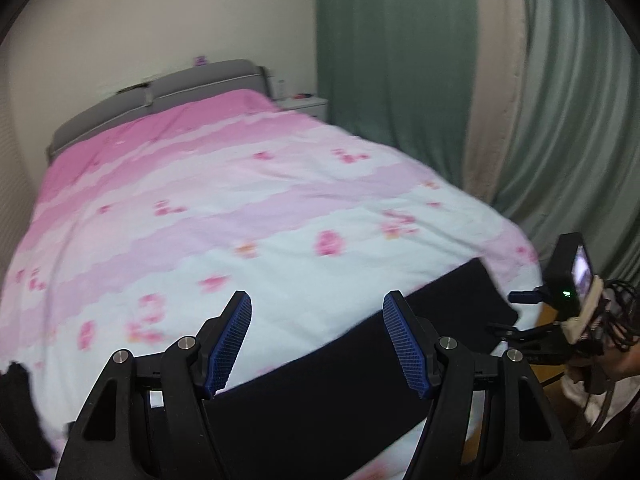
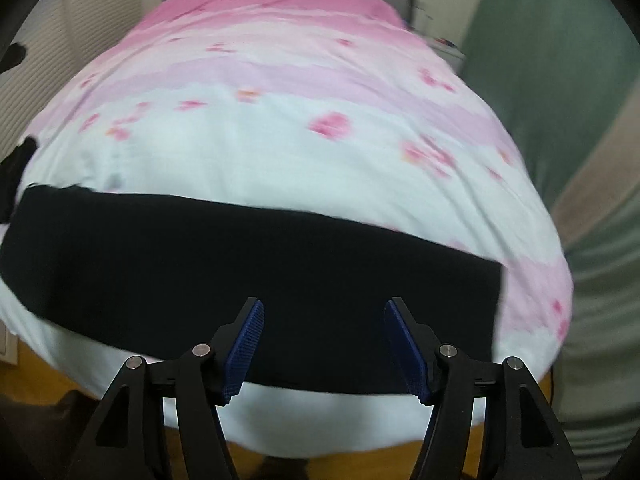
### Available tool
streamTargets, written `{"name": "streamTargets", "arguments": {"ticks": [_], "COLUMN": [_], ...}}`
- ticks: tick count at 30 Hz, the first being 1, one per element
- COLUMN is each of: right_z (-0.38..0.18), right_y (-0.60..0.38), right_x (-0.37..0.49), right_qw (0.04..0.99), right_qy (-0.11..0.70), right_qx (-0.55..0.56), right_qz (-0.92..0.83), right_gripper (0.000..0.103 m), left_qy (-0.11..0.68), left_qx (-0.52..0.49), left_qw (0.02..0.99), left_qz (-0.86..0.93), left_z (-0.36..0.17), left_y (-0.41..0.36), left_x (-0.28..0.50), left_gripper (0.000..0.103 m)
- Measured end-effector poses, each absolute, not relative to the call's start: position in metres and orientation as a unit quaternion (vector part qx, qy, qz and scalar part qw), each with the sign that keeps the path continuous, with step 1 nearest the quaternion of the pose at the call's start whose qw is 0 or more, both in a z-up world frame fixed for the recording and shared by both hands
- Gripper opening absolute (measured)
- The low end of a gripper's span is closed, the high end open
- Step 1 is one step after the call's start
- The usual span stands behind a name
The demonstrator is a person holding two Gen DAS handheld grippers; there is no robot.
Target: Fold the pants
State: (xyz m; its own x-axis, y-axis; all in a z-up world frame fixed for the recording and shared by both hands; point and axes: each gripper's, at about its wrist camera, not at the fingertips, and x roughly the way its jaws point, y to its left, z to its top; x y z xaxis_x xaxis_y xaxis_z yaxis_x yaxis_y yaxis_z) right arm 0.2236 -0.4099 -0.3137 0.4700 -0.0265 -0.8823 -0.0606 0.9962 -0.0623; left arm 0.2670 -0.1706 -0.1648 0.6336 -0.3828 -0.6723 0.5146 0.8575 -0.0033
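Note:
Black pants (image 2: 256, 264) lie flat as a long band across the foot of the bed; in the left wrist view the pants (image 1: 320, 384) run from lower middle up to the right. My left gripper (image 1: 318, 340) is open and empty, above the pants' near edge. My right gripper (image 2: 324, 344) is open and empty, hovering over the pants' front edge near their right half. The right gripper's body and camera (image 1: 576, 280) show at the right of the left wrist view.
The bed has a pink and white floral cover (image 1: 224, 216) and a grey headboard (image 1: 160, 96). Green curtains (image 1: 400, 48) hang at the right. A white nightstand (image 1: 308, 105) stands by the headboard. More dark cloth (image 2: 16, 168) lies at the bed's left edge. Wooden floor (image 2: 48, 376) lies below.

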Motion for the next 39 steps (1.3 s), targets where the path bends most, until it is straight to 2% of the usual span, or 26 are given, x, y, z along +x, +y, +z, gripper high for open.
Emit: {"name": "streamTargets", "arguments": {"ticks": [6, 13, 16, 18, 22, 24, 28, 31, 34, 37, 38, 39], "right_z": [-0.357, -0.407, -0.428, -0.441, -0.463, -0.472, -0.486, -0.495, -0.503, -0.508, -0.509, -0.508], "right_y": [-0.549, -0.62, -0.639, -0.646, -0.653, -0.652, -0.652, -0.65, -0.65, -0.651, -0.652, -0.652], "right_x": [0.205, 0.173, 0.157, 0.145, 0.134, 0.131, 0.131, 0.138, 0.142, 0.144, 0.145, 0.146], "right_qw": [0.834, 0.806, 0.794, 0.782, 0.761, 0.755, 0.743, 0.738, 0.734, 0.731, 0.73, 0.732], "right_qy": [0.545, 0.538, 0.518, 0.502, 0.479, 0.468, 0.457, 0.453, 0.45, 0.444, 0.445, 0.443], "right_qx": [0.06, 0.207, 0.273, 0.321, 0.391, 0.414, 0.447, 0.463, 0.473, 0.485, 0.487, 0.486], "right_qz": [-0.063, -0.135, -0.164, -0.182, -0.194, -0.197, -0.196, -0.191, -0.188, -0.178, -0.177, -0.179], "right_gripper": [0.064, 0.064, 0.064, 0.064, 0.064, 0.064, 0.062, 0.06, 0.056, 0.033, 0.029, 0.026], "left_qy": [0.363, 0.39, 0.378, 0.378, 0.382, 0.387, 0.407, 0.417, 0.422, 0.422, 0.422, 0.42], "left_qx": [0.12, 0.199, 0.259, 0.283, 0.33, 0.349, 0.378, 0.392, 0.394, 0.396, 0.398, 0.401], "left_qw": [0.875, 0.801, 0.754, 0.724, 0.666, 0.646, 0.611, 0.597, 0.594, 0.597, 0.598, 0.599], "left_qz": [-0.298, -0.408, -0.47, -0.502, -0.549, -0.558, -0.564, -0.562, -0.56, -0.555, -0.554, -0.551], "left_z": [-0.214, -0.288, -0.317, -0.333, -0.364, -0.377, -0.403, -0.414, -0.418, -0.419, -0.421, -0.422], "left_y": [-0.299, -0.428, -0.484, -0.508, -0.551, -0.564, -0.578, -0.578, -0.577, -0.577, -0.579, -0.58], "left_x": [0.27, 0.308, 0.325, 0.334, 0.342, 0.344, 0.35, 0.352, 0.354, 0.355, 0.354, 0.353], "left_gripper": [0.068, 0.067, 0.062, 0.055, 0.052, 0.046, 0.045, 0.038, 0.029, 0.02, 0.013, 0.011]}}
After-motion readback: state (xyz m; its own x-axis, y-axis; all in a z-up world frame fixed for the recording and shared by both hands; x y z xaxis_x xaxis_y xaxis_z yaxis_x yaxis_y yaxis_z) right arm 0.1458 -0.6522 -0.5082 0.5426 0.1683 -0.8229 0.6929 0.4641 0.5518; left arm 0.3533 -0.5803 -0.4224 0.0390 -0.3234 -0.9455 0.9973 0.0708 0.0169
